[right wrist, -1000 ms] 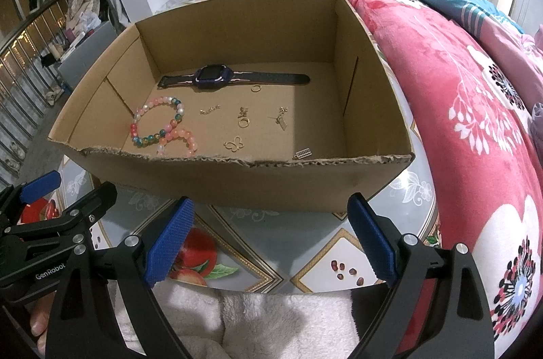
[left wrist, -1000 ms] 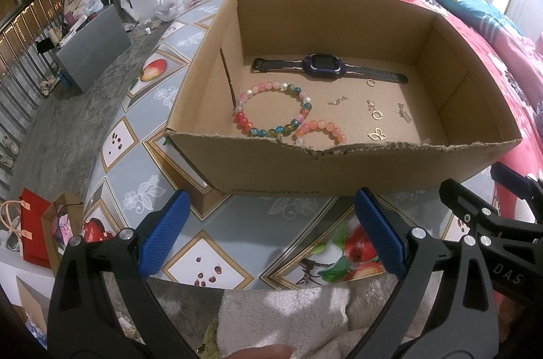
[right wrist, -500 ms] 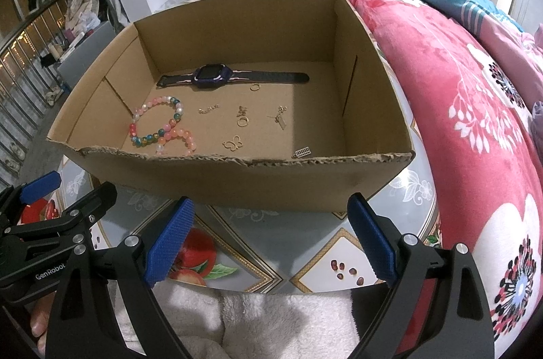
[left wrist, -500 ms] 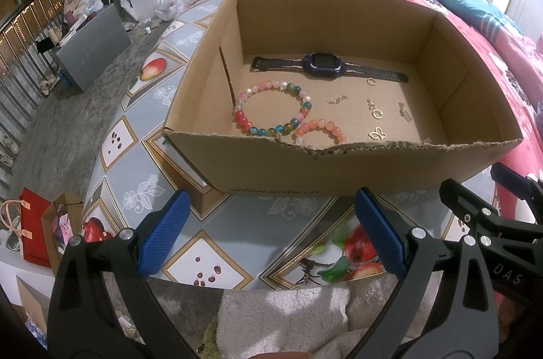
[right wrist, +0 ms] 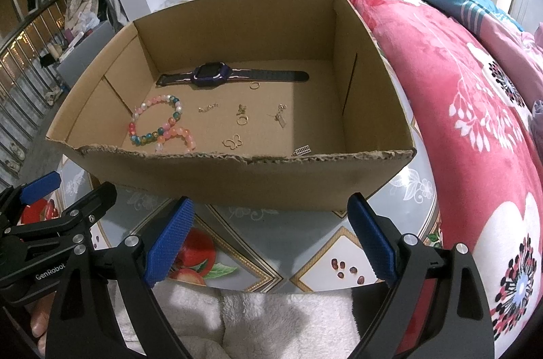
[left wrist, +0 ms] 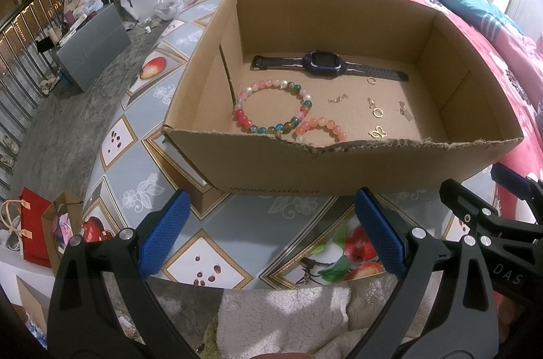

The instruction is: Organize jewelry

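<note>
An open cardboard box (left wrist: 339, 169) (right wrist: 237, 179) sits on a fruit-patterned table. Inside lie a dark purple smartwatch (left wrist: 325, 64) (right wrist: 212, 74), a large multicolour bead bracelet (left wrist: 271, 106) (right wrist: 154, 121), a smaller orange-pink bead bracelet (left wrist: 320, 126) (right wrist: 178, 135), a gold butterfly charm (left wrist: 378, 132) (right wrist: 233, 142), a gold ring (left wrist: 371, 80) (right wrist: 254, 84) and several small gold pieces. My left gripper (left wrist: 271, 233) and right gripper (right wrist: 269, 237) both hover open before the box's near wall, holding nothing.
A red floral quilt (right wrist: 458, 94) borders the table on the right. The table's left edge drops to a grey floor with a grey case (left wrist: 91, 43) and paper bags (left wrist: 34, 230). White fleece fabric (right wrist: 254, 318) lies just below the grippers.
</note>
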`<action>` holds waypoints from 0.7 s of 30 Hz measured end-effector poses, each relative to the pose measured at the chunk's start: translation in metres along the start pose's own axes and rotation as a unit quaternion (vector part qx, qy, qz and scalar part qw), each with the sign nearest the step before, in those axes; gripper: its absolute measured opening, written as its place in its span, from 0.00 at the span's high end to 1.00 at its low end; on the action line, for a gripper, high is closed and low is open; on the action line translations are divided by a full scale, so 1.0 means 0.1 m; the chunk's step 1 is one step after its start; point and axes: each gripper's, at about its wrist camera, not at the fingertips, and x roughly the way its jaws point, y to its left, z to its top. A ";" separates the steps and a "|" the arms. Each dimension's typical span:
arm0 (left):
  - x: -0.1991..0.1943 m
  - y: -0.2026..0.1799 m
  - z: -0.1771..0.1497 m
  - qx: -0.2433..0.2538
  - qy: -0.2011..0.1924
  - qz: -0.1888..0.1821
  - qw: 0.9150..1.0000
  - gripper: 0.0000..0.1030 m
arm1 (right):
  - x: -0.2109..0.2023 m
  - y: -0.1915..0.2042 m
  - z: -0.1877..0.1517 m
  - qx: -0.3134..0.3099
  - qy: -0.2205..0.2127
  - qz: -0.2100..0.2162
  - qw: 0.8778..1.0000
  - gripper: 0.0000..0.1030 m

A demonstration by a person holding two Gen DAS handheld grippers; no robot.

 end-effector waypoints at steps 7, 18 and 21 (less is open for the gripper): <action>0.00 0.00 0.00 0.000 0.000 0.001 1.000 0.09 | 0.00 0.00 0.00 0.000 0.001 0.000 1.000 0.13; 0.00 0.00 0.01 0.000 0.001 0.000 1.000 0.09 | 0.00 0.00 0.00 0.001 0.002 -0.001 1.000 0.13; 0.00 0.01 0.00 0.000 0.001 0.000 1.000 0.09 | -0.01 -0.01 -0.01 0.001 0.002 -0.001 1.000 0.13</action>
